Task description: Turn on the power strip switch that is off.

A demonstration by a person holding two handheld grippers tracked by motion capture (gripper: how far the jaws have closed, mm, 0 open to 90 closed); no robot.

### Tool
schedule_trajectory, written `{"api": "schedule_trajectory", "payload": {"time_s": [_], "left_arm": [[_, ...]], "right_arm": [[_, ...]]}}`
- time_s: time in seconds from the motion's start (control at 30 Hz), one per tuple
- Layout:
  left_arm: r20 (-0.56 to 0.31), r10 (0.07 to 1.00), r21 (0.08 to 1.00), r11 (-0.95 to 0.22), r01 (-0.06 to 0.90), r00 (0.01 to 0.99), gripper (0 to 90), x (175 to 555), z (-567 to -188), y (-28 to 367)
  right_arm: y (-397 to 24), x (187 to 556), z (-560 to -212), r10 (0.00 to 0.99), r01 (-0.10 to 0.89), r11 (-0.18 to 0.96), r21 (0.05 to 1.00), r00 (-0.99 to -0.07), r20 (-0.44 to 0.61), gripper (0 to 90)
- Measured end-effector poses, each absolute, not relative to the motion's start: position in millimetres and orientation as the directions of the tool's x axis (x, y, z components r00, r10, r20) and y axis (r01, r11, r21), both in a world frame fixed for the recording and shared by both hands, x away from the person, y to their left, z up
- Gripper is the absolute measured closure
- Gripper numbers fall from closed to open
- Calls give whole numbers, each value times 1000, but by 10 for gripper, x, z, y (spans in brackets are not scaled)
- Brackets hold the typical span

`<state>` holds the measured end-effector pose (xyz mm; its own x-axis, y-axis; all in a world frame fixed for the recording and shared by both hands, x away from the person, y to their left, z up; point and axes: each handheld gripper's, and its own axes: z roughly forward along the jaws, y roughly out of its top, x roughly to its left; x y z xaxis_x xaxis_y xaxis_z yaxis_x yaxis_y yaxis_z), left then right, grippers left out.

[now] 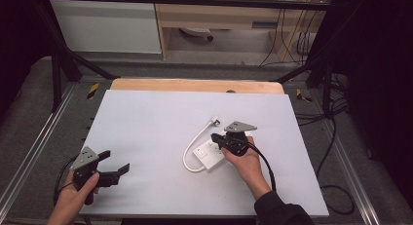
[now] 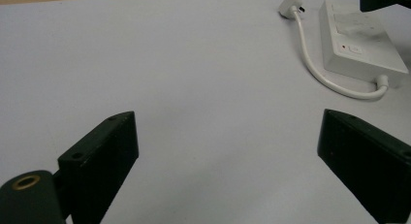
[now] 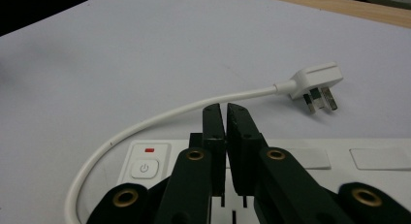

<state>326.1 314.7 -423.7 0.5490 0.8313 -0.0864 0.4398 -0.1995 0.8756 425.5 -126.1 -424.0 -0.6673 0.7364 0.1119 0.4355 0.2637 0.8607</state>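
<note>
A white power strip (image 1: 208,156) lies right of the table's middle. Its short cord (image 1: 190,152) loops left and back to a white three-pin plug (image 1: 215,120), which lies loose on the table. My right gripper (image 1: 217,138) is over the strip, jaws shut with nothing between them (image 3: 226,110). In the right gripper view the strip's power button (image 3: 144,167) sits left of the jaws and the plug (image 3: 317,81) lies ahead. My left gripper (image 1: 116,160) is open near the front left corner, well apart from the strip (image 2: 361,44), with bare table between its jaws (image 2: 228,136).
A white sheet (image 1: 156,113) covers the table, with a wooden strip (image 1: 195,84) along its far edge. Black frame posts (image 1: 58,69) stand at the far corners. Cables (image 1: 336,132) trail on the floor to the right.
</note>
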Motion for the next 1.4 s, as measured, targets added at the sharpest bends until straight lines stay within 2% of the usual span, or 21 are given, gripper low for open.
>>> {"api": "schedule_trajectory", "payload": {"time_s": [0.87, 1.4], "left_arm": [[-90, 833, 877, -193, 439, 546, 80, 3264, -4233, 3166], [-92, 831, 876, -195, 442, 548, 80, 3264, -4238, 3160]], "right_arm": [[-1154, 4255, -4369, 713, 443, 269, 855, -689, 132, 900], [-1138, 4287, -4442, 723, 443, 299, 845, -683, 102, 900]]}}
